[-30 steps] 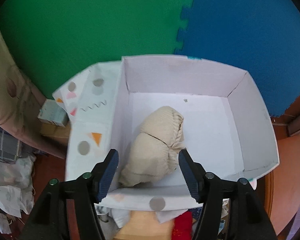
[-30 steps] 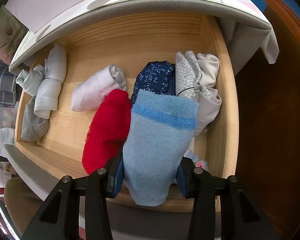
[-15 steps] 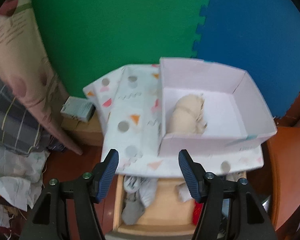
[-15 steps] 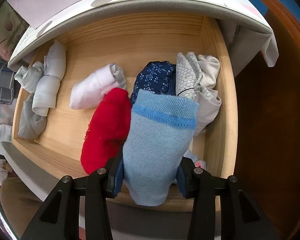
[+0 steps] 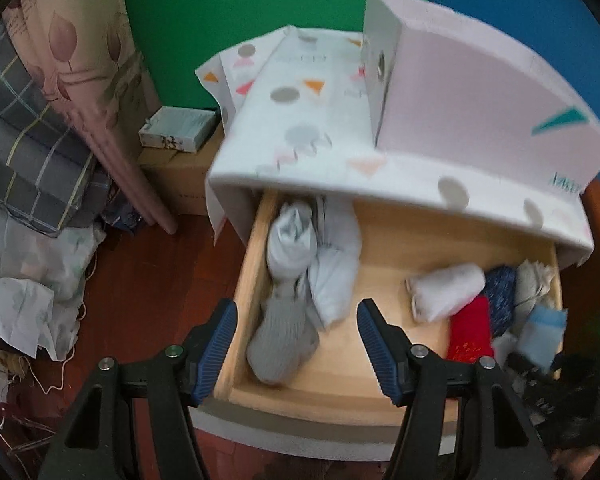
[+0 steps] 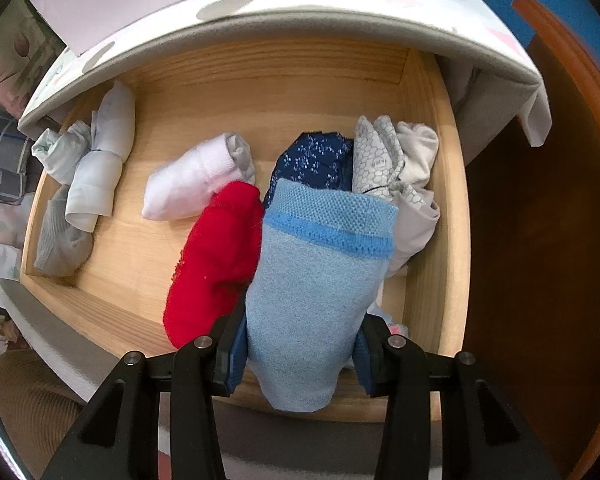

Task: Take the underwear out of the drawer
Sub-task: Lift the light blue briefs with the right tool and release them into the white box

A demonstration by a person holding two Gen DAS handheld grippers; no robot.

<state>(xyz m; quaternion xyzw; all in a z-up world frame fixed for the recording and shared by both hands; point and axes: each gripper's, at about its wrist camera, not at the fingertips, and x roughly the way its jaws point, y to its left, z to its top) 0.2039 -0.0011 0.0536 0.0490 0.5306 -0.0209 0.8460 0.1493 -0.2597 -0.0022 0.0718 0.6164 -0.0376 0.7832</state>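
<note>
An open wooden drawer (image 6: 420,184) (image 5: 392,236) holds several rolled garments. My right gripper (image 6: 300,352) is shut on a light blue roll (image 6: 320,280) (image 5: 542,330) at the drawer's front right, both pads pressing its sides. Beside it lie a red roll (image 6: 216,252) (image 5: 470,332), a white one (image 6: 192,184) (image 5: 446,288), a navy patterned one (image 6: 316,160) and a grey-white one (image 6: 396,160). My left gripper (image 5: 296,340) hangs open above the drawer's left end, over a grey roll (image 5: 280,336) and pale blue rolls (image 5: 324,260), holding nothing.
A white shoe box (image 5: 472,92) stands on the patterned cloth (image 5: 300,120) covering the cabinet top. Left of the cabinet are a small box (image 5: 178,128) on a carton, a curtain (image 5: 88,80) and piled fabric (image 5: 24,256) on the dark floor.
The left gripper has pulled back and sunk from above the shoe box, where a beige roll lay, to above the drawer's left end. The right gripper stays shut on the light blue roll.
</note>
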